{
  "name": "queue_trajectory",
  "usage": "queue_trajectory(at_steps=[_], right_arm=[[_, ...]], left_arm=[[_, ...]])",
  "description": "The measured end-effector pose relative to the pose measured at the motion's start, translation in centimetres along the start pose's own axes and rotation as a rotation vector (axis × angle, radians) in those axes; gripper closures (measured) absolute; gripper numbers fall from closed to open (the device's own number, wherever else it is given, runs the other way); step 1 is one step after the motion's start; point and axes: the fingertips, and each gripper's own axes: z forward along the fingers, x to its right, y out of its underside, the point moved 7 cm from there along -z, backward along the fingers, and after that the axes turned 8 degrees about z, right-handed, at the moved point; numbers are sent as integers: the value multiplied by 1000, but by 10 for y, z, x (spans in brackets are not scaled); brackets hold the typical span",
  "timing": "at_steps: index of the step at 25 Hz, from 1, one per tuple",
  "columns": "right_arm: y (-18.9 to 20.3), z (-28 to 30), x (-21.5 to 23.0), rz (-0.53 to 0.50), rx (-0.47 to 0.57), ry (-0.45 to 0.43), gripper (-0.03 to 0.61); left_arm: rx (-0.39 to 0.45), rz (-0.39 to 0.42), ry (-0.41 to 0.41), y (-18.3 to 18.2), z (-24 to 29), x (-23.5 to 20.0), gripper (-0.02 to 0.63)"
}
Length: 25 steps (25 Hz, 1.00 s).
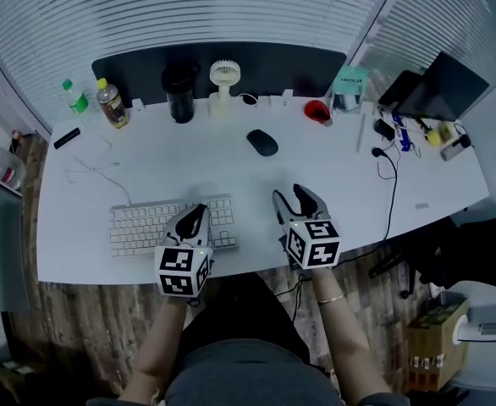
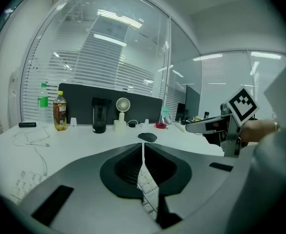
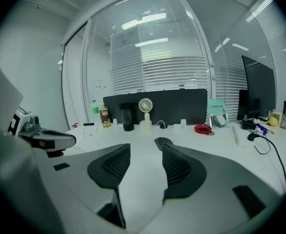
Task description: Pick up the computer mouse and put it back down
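A dark computer mouse lies on the white desk, a good way beyond both grippers. It shows small in the left gripper view as the mouse and partly behind a jaw in the right gripper view as the mouse. My right gripper hovers near the desk's front edge, open with nothing between its jaws, right gripper. My left gripper is shut and empty over the white keyboard, left gripper.
Along the back stand two bottles, a black tumbler, a small white fan, and a red object. Cables, pens and a monitor crowd the right end. A thin white cable lies at left.
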Motion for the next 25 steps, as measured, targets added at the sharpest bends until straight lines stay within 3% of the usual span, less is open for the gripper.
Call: queue_trajectory(at_steps=[25], right_arm=[[-31,144,48,-132,-189,-81,341]], left_arm=[[-65,-63,-106,-14,77,-37,581]])
